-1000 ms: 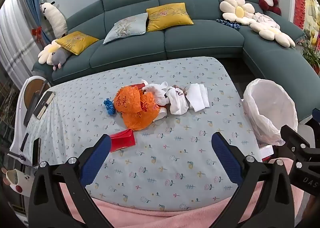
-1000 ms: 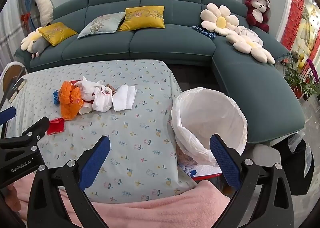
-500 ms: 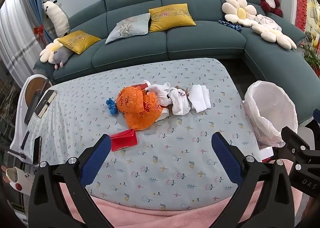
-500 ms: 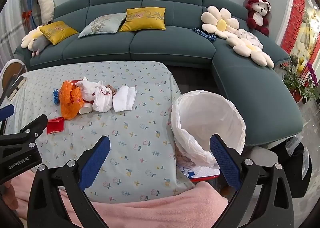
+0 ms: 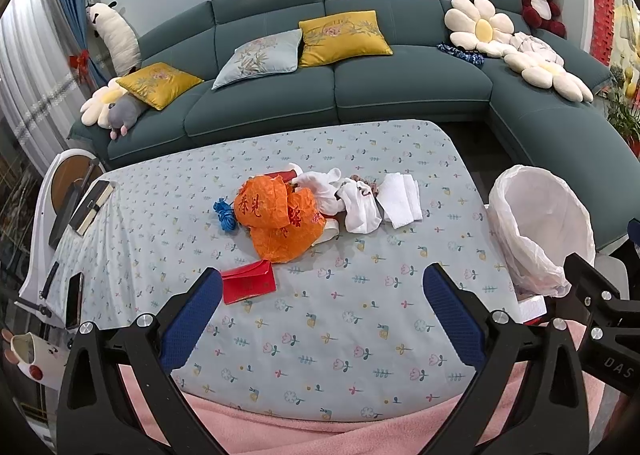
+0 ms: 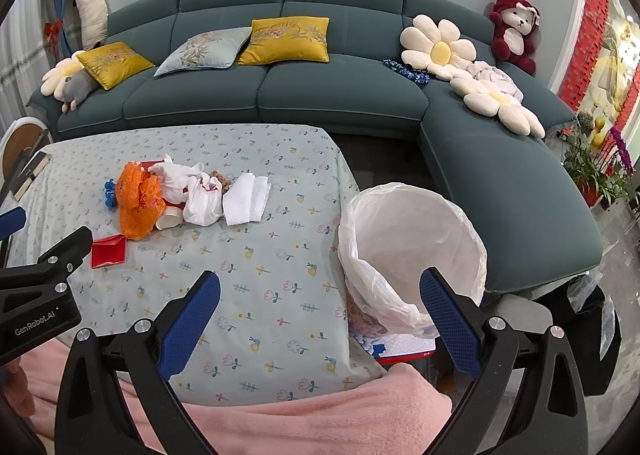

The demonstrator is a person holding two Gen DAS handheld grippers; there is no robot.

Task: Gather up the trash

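Observation:
A heap of trash lies mid-table: a crumpled orange plastic bag (image 5: pixel 280 219) (image 6: pixel 138 199), white crumpled bags (image 5: pixel 352 199) (image 6: pixel 192 191), folded white tissues (image 5: pixel 402 199) (image 6: pixel 246 199), a blue string bundle (image 5: pixel 225 215) and a flat red envelope (image 5: pixel 249 287) (image 6: pixel 108 252). A bin lined with a white bag (image 5: pixel 540 223) (image 6: pixel 412 247) stands off the table's right edge. My left gripper (image 5: pixel 322 311) hangs open above the near table edge, the red envelope just beyond its left finger. My right gripper (image 6: pixel 320 315) is open too, its right finger in front of the bin.
The table (image 5: pixel 360 335) wears a pale floral cloth. A teal sofa (image 5: pixel 360 95) with cushions and plush toys wraps the back and right. Books and a phone (image 5: pixel 74 299) rest at the table's left end. Pink fabric (image 6: pixel 300 423) covers the near foreground.
Both views have risen and tilted slightly; the trash heap and the bin sit a little lower in frame. Both grippers stay open and nothing on the table has moved.

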